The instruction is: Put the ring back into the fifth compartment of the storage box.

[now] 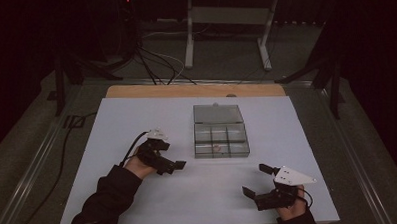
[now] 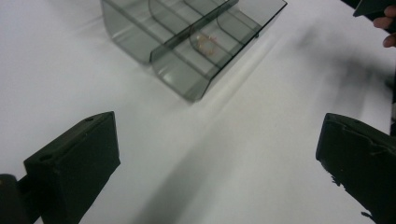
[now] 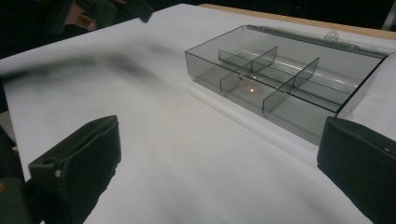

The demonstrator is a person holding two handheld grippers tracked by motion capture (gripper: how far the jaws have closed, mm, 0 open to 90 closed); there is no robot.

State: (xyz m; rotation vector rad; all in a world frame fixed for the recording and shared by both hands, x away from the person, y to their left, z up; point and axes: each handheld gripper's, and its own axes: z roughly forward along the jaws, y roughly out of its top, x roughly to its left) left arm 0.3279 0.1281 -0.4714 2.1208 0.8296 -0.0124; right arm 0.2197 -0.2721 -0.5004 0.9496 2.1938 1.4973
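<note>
- Clear compartment box [image 1: 221, 140] open at centre of white counter [image 1: 139, 204], lid [image 1: 218, 113] laid back flat; small pale item [image 1: 218, 147] in a near middle cell.
- Left gripper [image 1: 174, 166] just beside box, jaws wide, empty.
- Right gripper [image 1: 256, 180] nearer the front edge, jaws wide, empty.
- Risk, judged: light box sliding or tipping if nudged; tiny item slipping from blunt jaws.

A dim lab: white table [image 1: 139, 204]; loose cables [image 1: 155, 63]; metal frame stand [image 1: 228, 21].
</note>
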